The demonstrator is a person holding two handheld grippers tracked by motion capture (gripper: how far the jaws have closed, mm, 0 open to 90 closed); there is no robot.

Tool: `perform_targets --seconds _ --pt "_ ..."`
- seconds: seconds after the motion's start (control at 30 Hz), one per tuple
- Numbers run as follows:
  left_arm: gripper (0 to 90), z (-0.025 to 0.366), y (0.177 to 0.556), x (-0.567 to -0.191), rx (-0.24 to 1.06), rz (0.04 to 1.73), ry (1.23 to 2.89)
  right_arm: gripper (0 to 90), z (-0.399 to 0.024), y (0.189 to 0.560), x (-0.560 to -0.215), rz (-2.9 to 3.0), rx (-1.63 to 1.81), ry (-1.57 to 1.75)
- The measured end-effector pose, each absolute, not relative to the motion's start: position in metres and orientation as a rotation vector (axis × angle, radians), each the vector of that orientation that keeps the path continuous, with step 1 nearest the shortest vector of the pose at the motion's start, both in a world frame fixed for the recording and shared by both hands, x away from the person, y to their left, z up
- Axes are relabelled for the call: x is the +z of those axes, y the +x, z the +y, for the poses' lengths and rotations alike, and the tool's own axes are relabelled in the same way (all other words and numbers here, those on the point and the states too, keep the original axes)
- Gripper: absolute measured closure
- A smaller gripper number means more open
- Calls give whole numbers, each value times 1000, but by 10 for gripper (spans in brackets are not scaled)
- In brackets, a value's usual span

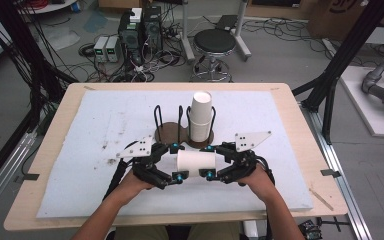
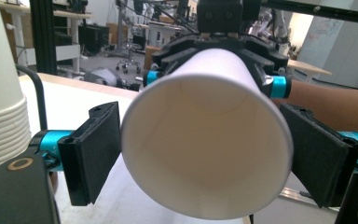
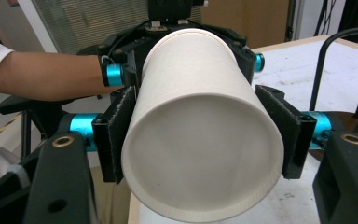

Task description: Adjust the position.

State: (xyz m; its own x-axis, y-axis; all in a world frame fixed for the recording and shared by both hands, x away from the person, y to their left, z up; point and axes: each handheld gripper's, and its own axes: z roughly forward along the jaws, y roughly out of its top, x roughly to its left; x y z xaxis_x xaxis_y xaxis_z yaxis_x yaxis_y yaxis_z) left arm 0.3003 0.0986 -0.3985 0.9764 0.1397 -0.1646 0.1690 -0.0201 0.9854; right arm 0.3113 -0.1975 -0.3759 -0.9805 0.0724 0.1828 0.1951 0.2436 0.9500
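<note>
Cup (image 1: 196,163) lies sideways above the table (image 1: 95,125), before the stack (image 1: 200,116), held at both ends: left gripper (image 1: 176,162) and right gripper (image 1: 208,161) both clamp it. I'd pull apart straight, gently, without crushing.

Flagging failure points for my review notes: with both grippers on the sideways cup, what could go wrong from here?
1. The cup is thin paper, gripped at both ends by the left gripper and right gripper; more squeeze could crush it, especially at the open rim.
2. If either hand pulls away, the cup may slip from the other's fingers.
3. The cup stack in the rack stands just behind; a forward swing could topple it.
</note>
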Motion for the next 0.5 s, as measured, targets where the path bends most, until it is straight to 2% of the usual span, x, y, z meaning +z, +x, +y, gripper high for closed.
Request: perform_targets --seconds 0.5 --pt "258 100 300 -398 6 205 1611 347 -198 312 -378 -2393 -1835 -263"
